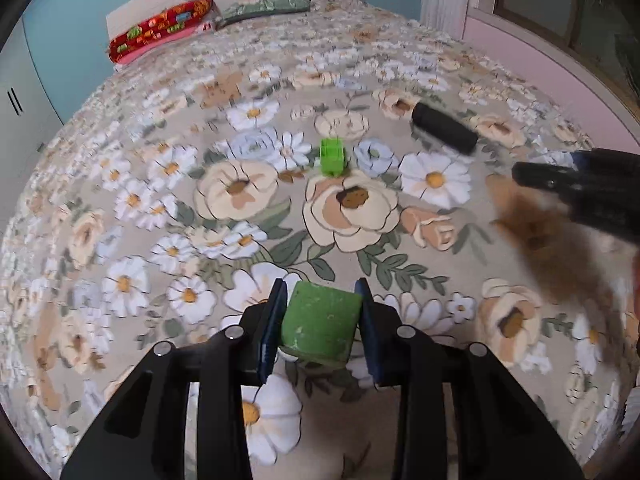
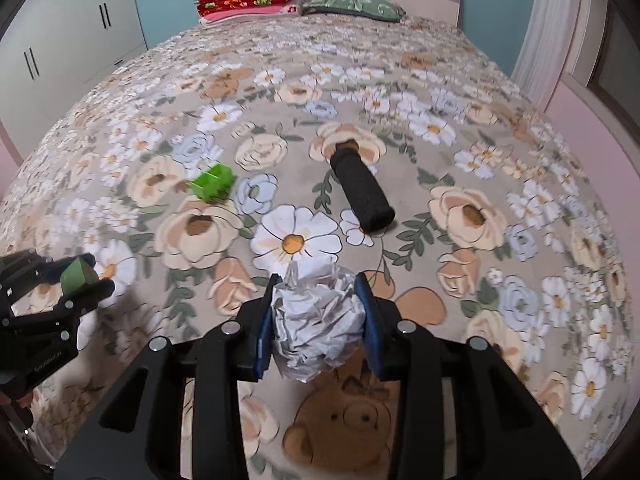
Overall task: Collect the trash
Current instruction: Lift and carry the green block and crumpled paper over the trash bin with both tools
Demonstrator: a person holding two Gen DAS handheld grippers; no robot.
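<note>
On the left, we have the left gripper (image 1: 322, 322) clenched on a green block (image 1: 320, 326), jaws pressing its two side faces, held just above the bed (image 1: 120, 200); from the right wrist view the same block (image 2: 78, 272) sits high between those jaws, tilted a little. Further along the bedspread lie a small green toy (image 1: 333, 157) and, to its right, a black foam roll (image 1: 444, 128), both loose and well apart from either gripper. On the right, our right gripper (image 2: 318, 320) grasps a crumpled paper ball (image 2: 316, 320), the jaws squeezing it from both sides. We judge that both hands are loaded, so the step in hand is carrying these to a bin, which no view shows. To do it well, we keep both grips firm and level, since the block is held near the jaw tips and could slip, and the paper may spring loose. Both grippers point forward and slightly down over the bed, side by side, left one low at the right view's edge.
</note>
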